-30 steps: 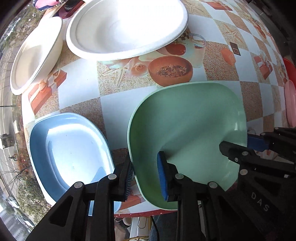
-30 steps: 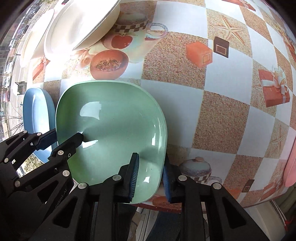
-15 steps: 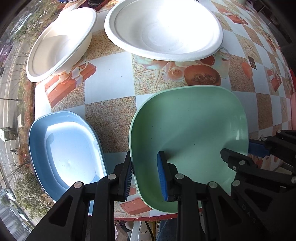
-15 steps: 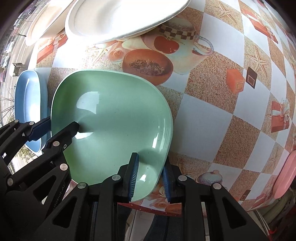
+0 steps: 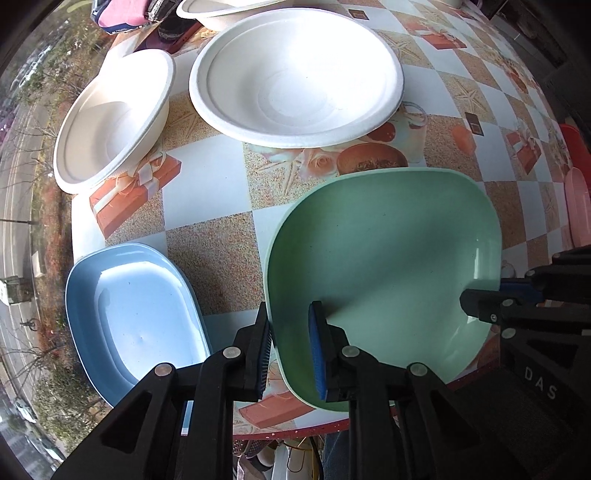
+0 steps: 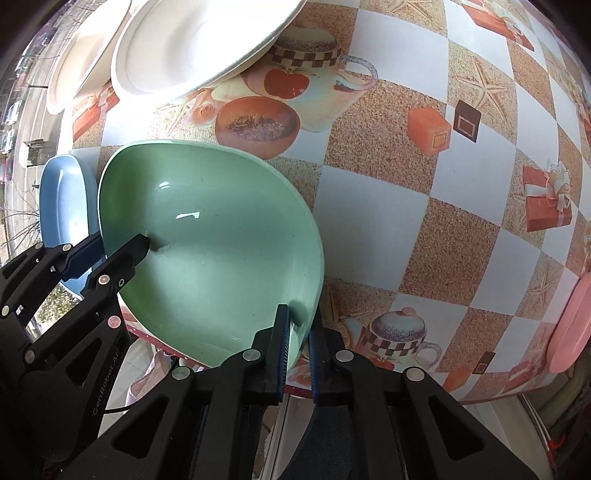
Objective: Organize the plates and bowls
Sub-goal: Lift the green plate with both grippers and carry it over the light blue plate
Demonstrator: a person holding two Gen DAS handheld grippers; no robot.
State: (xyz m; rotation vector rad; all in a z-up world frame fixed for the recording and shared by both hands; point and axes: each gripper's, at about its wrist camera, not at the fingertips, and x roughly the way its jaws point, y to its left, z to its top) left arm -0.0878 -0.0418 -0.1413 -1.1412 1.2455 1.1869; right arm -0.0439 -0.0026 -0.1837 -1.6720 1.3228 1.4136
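Note:
A green plate [image 5: 384, 266] is held above the table's near edge; it also shows in the right wrist view [image 6: 210, 240]. My left gripper [image 5: 290, 347] is shut on its left rim. My right gripper [image 6: 297, 347] is shut on its right rim. A blue plate [image 5: 133, 314] lies on the table to the left, and shows in the right wrist view [image 6: 64, 199]. Two white paper bowls stand farther back: a large one [image 5: 295, 74] and a smaller one [image 5: 110, 118].
The table [image 5: 207, 184] has a checkered printed cloth. A pink plate [image 6: 569, 325] lies at the right edge. Another white bowl [image 5: 221, 11] and a dark object [image 5: 166, 26] sit at the far side.
Both grippers have lifted the green plate and drawn back toward the table's near edge; the white bowls now look farther away. The grips have not changed.

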